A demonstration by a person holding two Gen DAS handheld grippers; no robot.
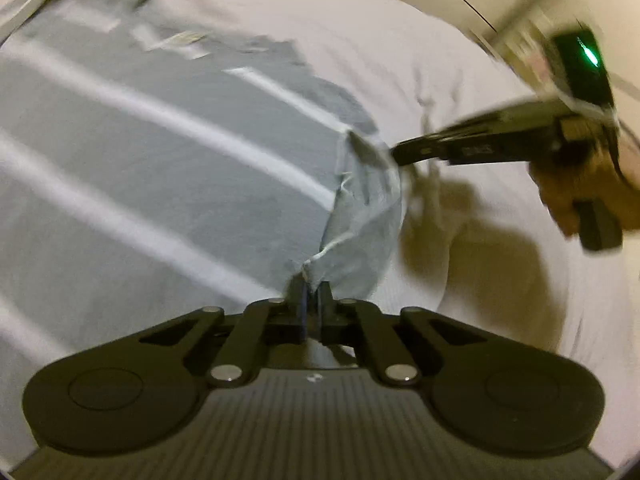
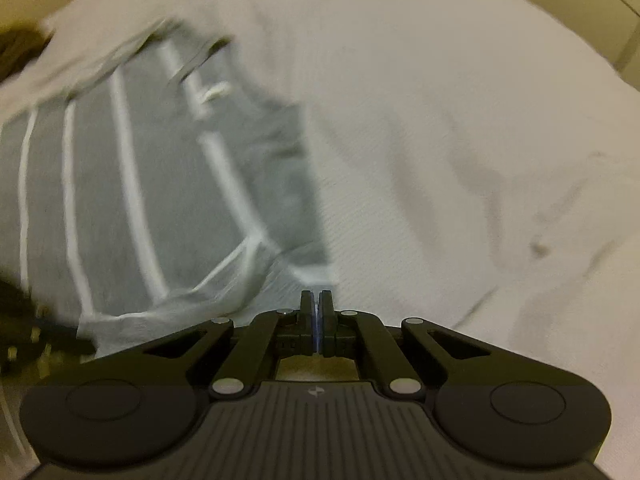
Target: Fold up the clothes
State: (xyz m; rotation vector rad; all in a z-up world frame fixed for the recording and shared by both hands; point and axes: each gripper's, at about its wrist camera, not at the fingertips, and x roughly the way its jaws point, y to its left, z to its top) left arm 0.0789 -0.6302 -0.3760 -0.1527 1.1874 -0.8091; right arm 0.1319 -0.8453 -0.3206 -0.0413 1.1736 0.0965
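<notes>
- A grey garment with white stripes [image 1: 168,152] lay spread on a white-sheeted bed [image 1: 400,48], reaching toward one edge of the bed; both views were blurred.
- The left gripper [image 1: 313,288] had its jaws closed narrow on a bunched fold at the garment's hem, a white stripe running into the pinch.
- The right gripper [image 2: 316,300] had its jaws pressed together; in its own view no cloth showed between them, though from the left wrist view its tip met the same raised hem edge. Whether it held fabric could not be told.
- A hand [image 1: 580,192] gripped the right gripper's handle above bare sheet.
</notes>
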